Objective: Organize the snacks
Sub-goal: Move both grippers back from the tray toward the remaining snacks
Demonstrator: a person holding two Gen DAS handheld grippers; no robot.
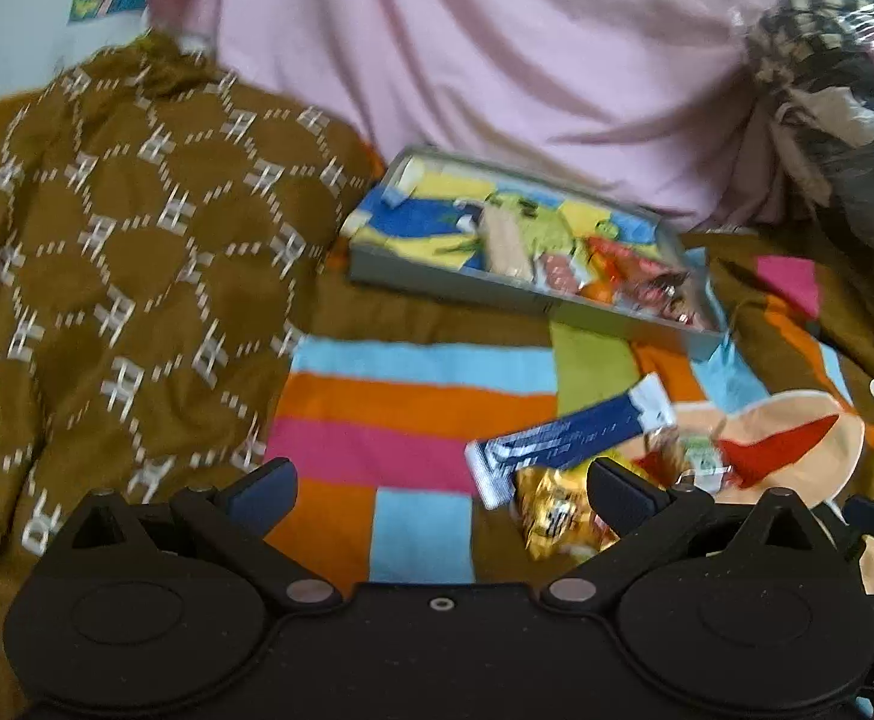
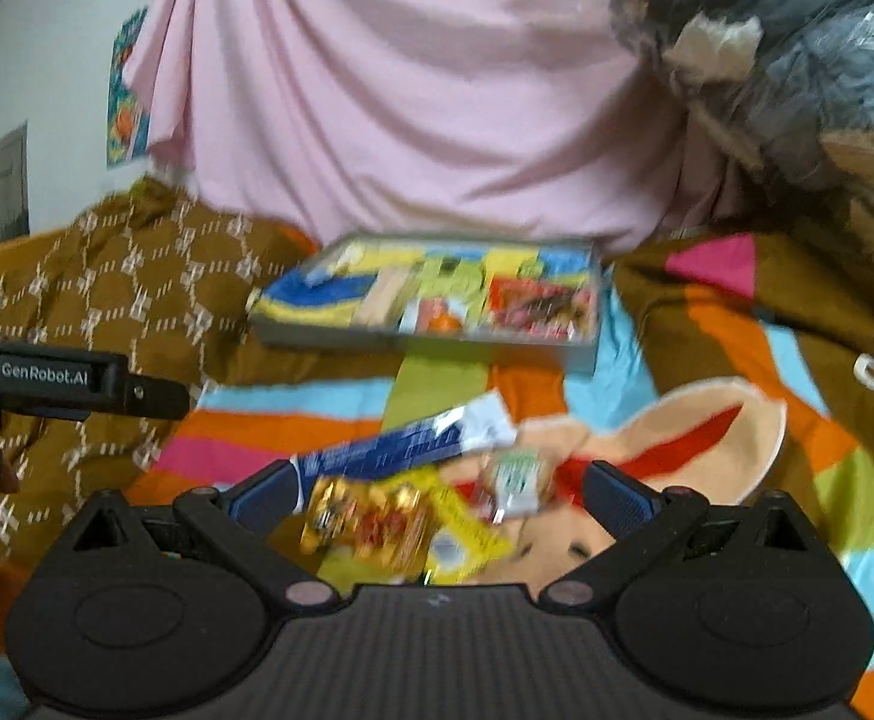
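Snacks lie in a loose pile on a striped bedspread [image 2: 341, 438] of orange, pink and pale blue bands, seen from two handheld grippers. Nearest, the right gripper [image 2: 440, 489] hovers over the pile with its blue-padded fingers spread wide and nothing held between them. Between those fingers lie a shiny gold packet [image 2: 365, 519], a yellow wrapper [image 2: 467, 531] and a small white and green sweet [image 2: 512, 474], all blurred so their print cannot be read. Just beyond them rests a long blue and white wrapper [image 2: 407, 441], lying at a slant; its lettering is too smeared to read. The left gripper [image 1: 443, 486] likewise has its fingers wide apart and empty, with the same pile to its right. Its black body shows at the left edge of the right wrist view, marked "GenRobot.AI". Farther off sits a shallow grey tray [image 1: 437, 282], holding more bright packets in red, orange, green and yellow, mostly toward its right end. Left of the tray is a brown cloth [image 1: 137, 228] with a white geometric pattern. Behind everything hangs a pink sheet [image 1: 497, 60], and far right is a clear plastic bag [image 2: 797, 72] of dark things.
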